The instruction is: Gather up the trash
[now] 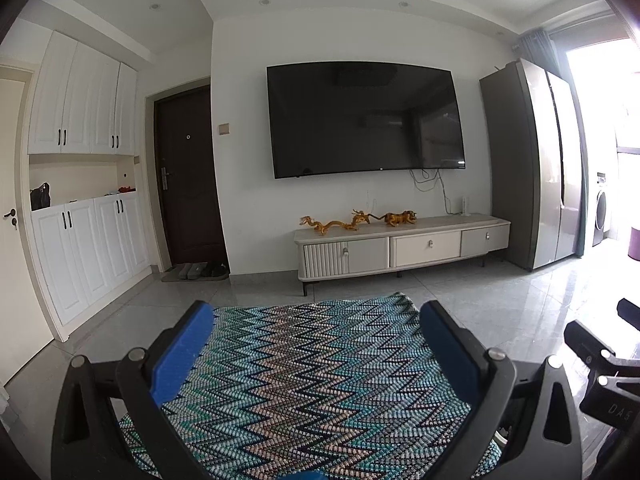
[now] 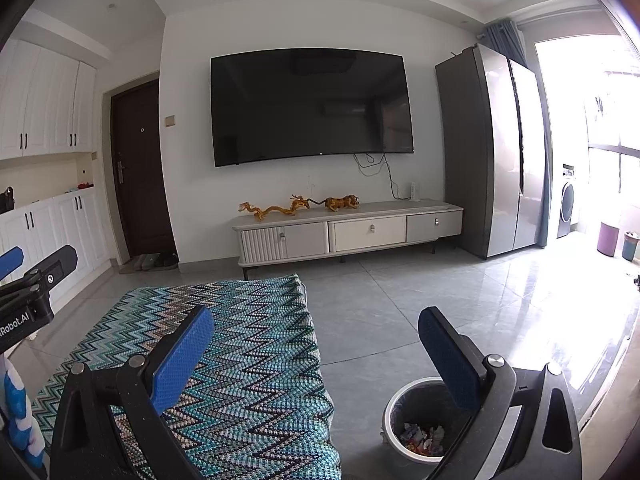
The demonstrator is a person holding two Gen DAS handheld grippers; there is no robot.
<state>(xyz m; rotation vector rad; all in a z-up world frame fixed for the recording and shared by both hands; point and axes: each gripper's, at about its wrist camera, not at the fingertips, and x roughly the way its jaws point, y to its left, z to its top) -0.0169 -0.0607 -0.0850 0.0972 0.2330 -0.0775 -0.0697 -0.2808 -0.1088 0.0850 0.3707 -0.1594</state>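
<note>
My left gripper point(image 1: 316, 316) is open and empty, held above a zigzag-patterned woven cloth point(image 1: 312, 384) covering a low table. My right gripper point(image 2: 316, 320) is open and empty, over the cloth's right edge point(image 2: 248, 360). A white trash bin point(image 2: 416, 424) with a dark liner stands on the floor at the lower right, partly behind my right finger point(image 2: 448, 360). Crumpled colourful wrappers point(image 2: 424, 438) lie inside it. The left gripper shows at the left edge of the right wrist view point(image 2: 32, 280). The right gripper shows at the right edge of the left wrist view point(image 1: 600, 360).
A TV point(image 1: 364, 120) hangs above a low cabinet point(image 1: 404, 248) with orange figurines point(image 1: 356, 220). A grey fridge point(image 1: 532, 164) stands right, white cupboards point(image 1: 84, 200) and a dark door point(image 1: 188, 176) left. Two small bins point(image 2: 618, 240) stand by the bright balcony. A blue-white object point(image 2: 20, 412) is at the left edge.
</note>
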